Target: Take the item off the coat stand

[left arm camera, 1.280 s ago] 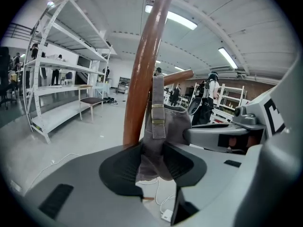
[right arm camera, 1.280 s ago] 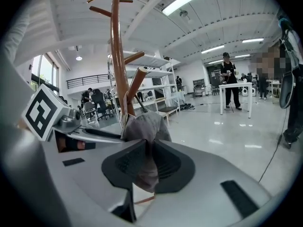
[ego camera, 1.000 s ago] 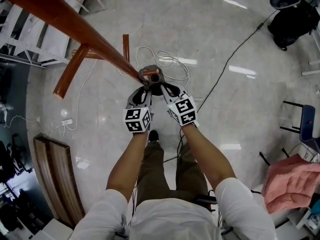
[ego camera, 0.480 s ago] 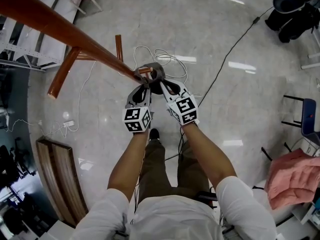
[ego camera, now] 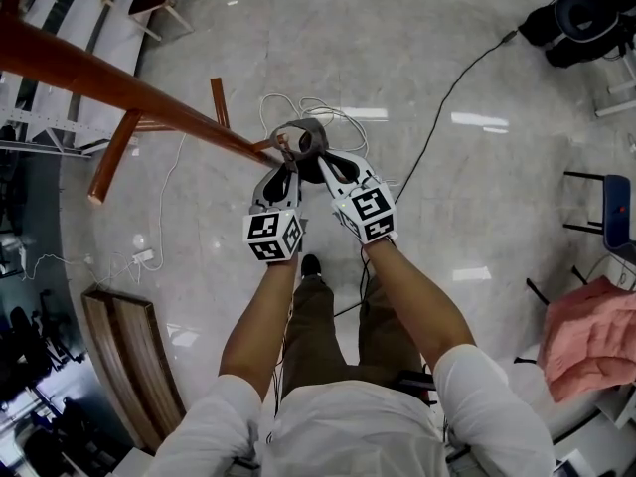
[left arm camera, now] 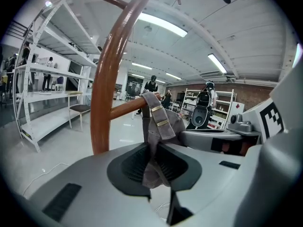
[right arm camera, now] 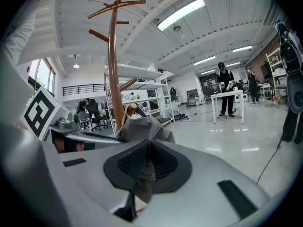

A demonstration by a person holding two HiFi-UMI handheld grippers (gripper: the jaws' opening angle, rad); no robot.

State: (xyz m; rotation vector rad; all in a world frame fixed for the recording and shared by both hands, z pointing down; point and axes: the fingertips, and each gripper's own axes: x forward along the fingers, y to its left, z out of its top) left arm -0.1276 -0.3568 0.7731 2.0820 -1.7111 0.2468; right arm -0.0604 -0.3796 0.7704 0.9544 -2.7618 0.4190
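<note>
A grey cap (ego camera: 303, 139) hangs on a short peg (left arm camera: 125, 109) of the brown wooden coat stand (ego camera: 119, 92). My left gripper (ego camera: 281, 172) comes at it from the left. Its jaws are closing, and the cap's strap cloth (left arm camera: 163, 124) is pinched between the pads. My right gripper (ego camera: 323, 167) is shut on the cap's other side, with grey cloth (right arm camera: 142, 126) bunched between its pads. In the right gripper view the stand's pole (right arm camera: 112, 60) rises just behind the cap. The two grippers sit close together, almost touching.
White and black cables (ego camera: 328, 117) lie on the glossy floor below the stand. A wooden bench (ego camera: 134, 361) is at lower left and a pink cloth (ego camera: 596, 336) at right. Black equipment (ego camera: 586, 8) sits at top right. Shelving (left arm camera: 47, 93) and people at a table (right arm camera: 227, 86) are farther off.
The left jaws have drawn together onto the cap. Both grippers and the cap have shifted slightly upward in the head view, and the stand's pole has slid toward the left.
</note>
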